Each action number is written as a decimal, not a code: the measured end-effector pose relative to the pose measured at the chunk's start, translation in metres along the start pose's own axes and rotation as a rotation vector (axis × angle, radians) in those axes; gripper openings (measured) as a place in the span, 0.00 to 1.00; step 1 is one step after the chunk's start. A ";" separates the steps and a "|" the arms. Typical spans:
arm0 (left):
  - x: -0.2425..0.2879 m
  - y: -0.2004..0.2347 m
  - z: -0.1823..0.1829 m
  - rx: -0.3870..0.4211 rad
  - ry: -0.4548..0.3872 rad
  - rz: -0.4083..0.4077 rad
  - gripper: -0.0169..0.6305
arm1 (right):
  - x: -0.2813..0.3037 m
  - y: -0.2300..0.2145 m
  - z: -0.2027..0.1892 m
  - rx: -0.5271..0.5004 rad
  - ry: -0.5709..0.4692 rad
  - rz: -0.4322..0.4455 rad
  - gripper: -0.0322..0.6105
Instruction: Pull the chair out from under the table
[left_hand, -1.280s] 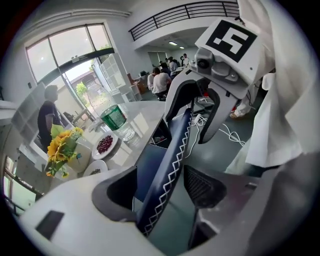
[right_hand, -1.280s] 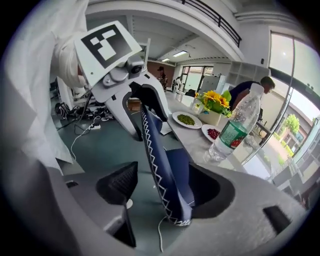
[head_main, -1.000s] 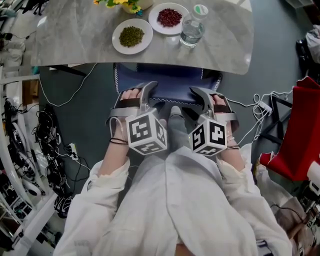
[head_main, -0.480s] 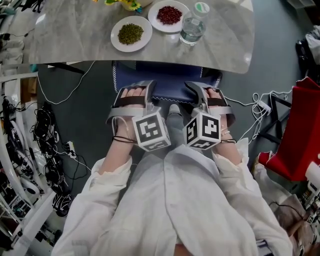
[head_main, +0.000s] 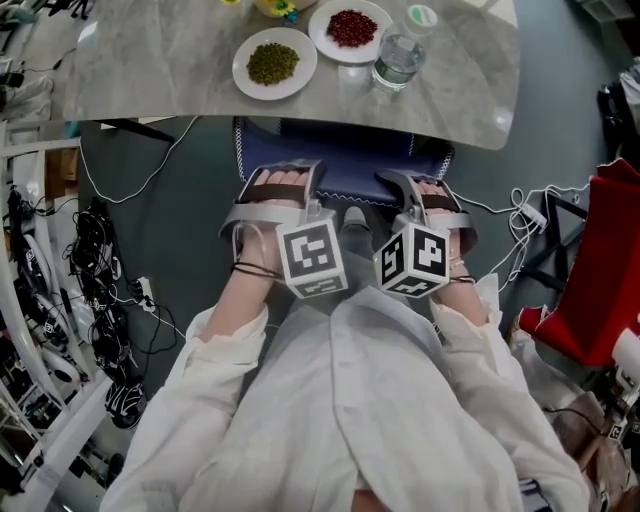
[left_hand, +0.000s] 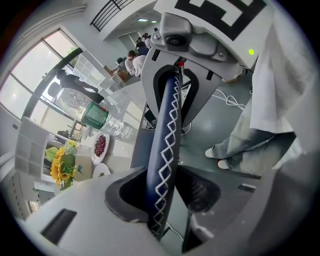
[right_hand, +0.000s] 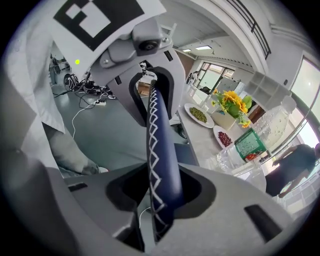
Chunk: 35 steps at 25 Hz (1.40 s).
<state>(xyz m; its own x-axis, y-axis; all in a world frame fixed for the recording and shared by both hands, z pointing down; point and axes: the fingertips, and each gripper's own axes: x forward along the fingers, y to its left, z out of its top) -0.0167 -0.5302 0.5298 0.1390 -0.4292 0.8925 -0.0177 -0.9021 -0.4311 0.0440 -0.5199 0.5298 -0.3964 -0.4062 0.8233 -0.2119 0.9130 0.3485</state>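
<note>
A dark blue padded chair (head_main: 345, 158) sits tucked under the grey stone counter (head_main: 150, 75)
It looks heavy and stiff. The fingers of the left gripper (head_main: 283, 178) and right gripper (head_main: 415, 186) are closing round its soft top edge, a good hold, not tight yet.

Person wears a white long-sleeved coat (head_main: 340, 400), loose and heavily creased, with a straight front seam down the middle. Left sleeve (head_main: 215, 350) and right sleeve (head_main: 480, 345) run full length and end in wide open cuffs at the wrists. Left hand (head_main: 285, 179) and right hand (head_main: 436, 188) are ungloved. Thin dark cords (head_main: 250, 268) loop round the left wrist; one thin cord (head_main: 462, 281) shows at the right wrist. Below the coat hem: grey trousers (left_hand: 255, 142) and pale low shoes (left_hand: 218, 153)
</note>
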 end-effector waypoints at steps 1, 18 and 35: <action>0.000 0.000 0.000 0.002 0.001 -0.002 0.29 | 0.000 0.000 0.000 -0.002 -0.002 -0.004 0.24; -0.011 -0.026 0.001 0.006 -0.005 -0.141 0.25 | -0.006 0.019 0.000 -0.029 -0.018 0.029 0.22; -0.066 -0.123 -0.013 -0.005 -0.039 -0.203 0.24 | -0.046 0.122 0.015 0.024 0.004 0.060 0.22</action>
<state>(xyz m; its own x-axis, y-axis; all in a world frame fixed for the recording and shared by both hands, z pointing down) -0.0362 -0.3917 0.5257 0.1781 -0.2364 0.9552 0.0097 -0.9702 -0.2419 0.0229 -0.3902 0.5280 -0.4055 -0.3509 0.8441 -0.2098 0.9345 0.2877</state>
